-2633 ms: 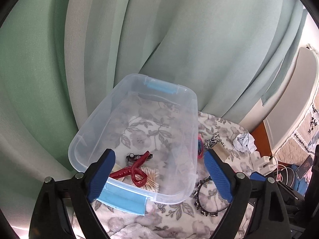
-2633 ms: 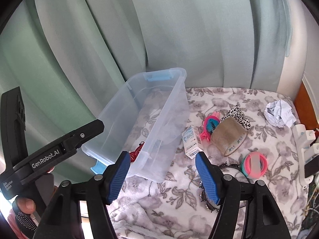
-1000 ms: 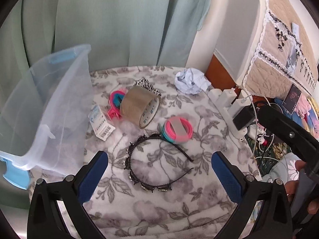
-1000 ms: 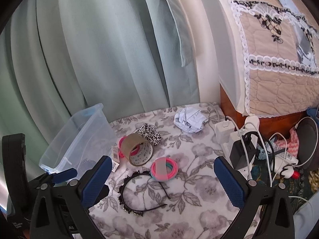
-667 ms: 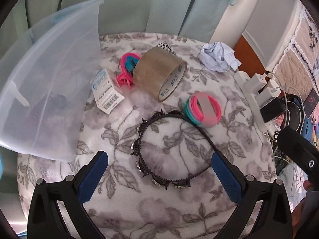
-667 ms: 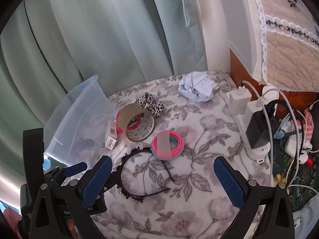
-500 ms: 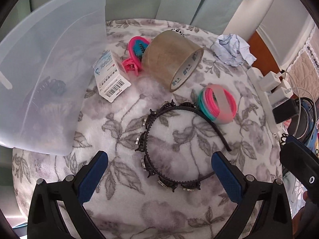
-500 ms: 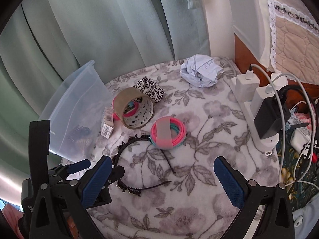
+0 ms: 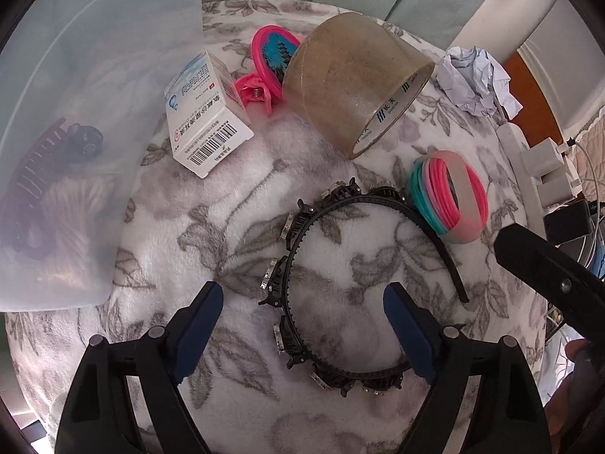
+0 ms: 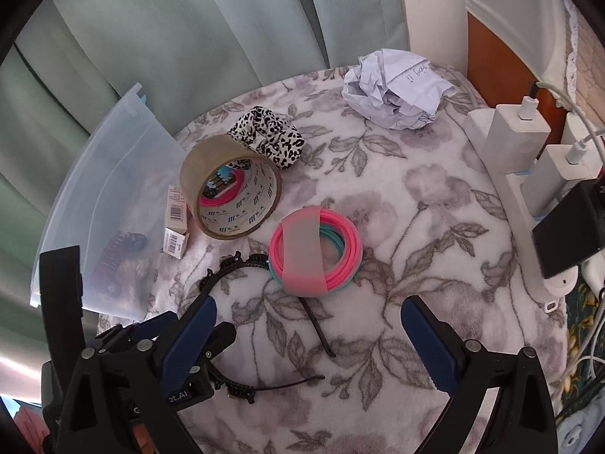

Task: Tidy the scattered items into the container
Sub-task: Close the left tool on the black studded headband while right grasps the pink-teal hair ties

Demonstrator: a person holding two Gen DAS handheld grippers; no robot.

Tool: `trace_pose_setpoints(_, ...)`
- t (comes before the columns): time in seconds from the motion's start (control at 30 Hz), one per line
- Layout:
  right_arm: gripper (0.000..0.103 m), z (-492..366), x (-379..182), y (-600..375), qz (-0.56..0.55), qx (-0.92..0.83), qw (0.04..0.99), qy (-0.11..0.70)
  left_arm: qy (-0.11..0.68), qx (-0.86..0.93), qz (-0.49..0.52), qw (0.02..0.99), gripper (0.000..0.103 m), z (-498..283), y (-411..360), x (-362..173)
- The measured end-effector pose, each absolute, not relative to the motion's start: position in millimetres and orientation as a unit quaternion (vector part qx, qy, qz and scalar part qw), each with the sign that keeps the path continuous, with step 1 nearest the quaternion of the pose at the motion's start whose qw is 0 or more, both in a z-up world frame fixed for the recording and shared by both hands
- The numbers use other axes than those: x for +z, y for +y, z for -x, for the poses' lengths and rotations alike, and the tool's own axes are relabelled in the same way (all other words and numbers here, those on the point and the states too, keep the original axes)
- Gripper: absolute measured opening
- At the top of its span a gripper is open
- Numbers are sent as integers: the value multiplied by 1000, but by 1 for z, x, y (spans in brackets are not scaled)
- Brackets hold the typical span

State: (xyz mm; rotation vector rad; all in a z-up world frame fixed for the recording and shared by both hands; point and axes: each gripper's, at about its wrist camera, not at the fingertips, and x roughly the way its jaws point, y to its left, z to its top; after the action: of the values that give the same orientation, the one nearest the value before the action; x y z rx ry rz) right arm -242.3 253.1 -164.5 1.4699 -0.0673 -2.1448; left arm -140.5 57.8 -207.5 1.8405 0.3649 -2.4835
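Between left hand-held gripper (image 9: 302,319) pads, black headband (image 9: 302,295)

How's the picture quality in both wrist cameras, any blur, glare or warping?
Left wrist view: sharp on the black headband, edges strongly bowed by the fisheye, container wall milky. Right wrist view: sharp, soft daylight, no harsh glare on the tape roll, dark round vignette.

A: Soft, even daylight; the floral blanket (image 9: 242,196) ahead of the fingers is bright, with only faint shadows.

B: Any glare?

A: A pale sheen on the bin (image 9: 75,121) wall left of the fingers. Focus is sharp centrally; fisheye bending and black vignetting ring both views.
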Motion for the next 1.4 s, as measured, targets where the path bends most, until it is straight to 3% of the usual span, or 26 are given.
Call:
trace_pose_setpoints(0.3, 94, 267, -190, 231, -570, -776, 270, -18, 141, -795, -590, 2, 85, 141, 49, -208)
trace_pose_setpoints(0.4, 86, 274, -196, 224, -577, -771, 270, -11, 132, -796, -590, 10, 73, 141, 49, -206)
trace_pose_setpoints(0.47, 85, 278, -198, 220, -578, -772, 264, -5, 129, -795, -592, 12, 68, 142, 47, -205)
trace_pose_setpoints(0.53, 85, 281, -201, 218, -580, -772, 260, -1, 123, -797, -591, 23, 57, 141, 46, -204)
trace_pose_setpoints(0.63, 81, 283, -205, 215, -584, -771, 254, 10, 107, -798, -592, 32, 53, 141, 48, -203)
trace_pose_setpoints(0.8, 81, 287, -205, 209, -579, -776, 251, 22, 67, -802, -592, 48, 51, 140, 60, -202)
trace_pose_setpoints(0.93, 77, 289, -204, 210, -575, -778, 250, 21, 71, -803, -588, 61, 42, 137, 58, -200)
trace_pose_setpoints(1.4, 75, 266, -186, 248, -581, -772, 258, -19, 75, -803, -584, 92, 33, 128, 58, -192)
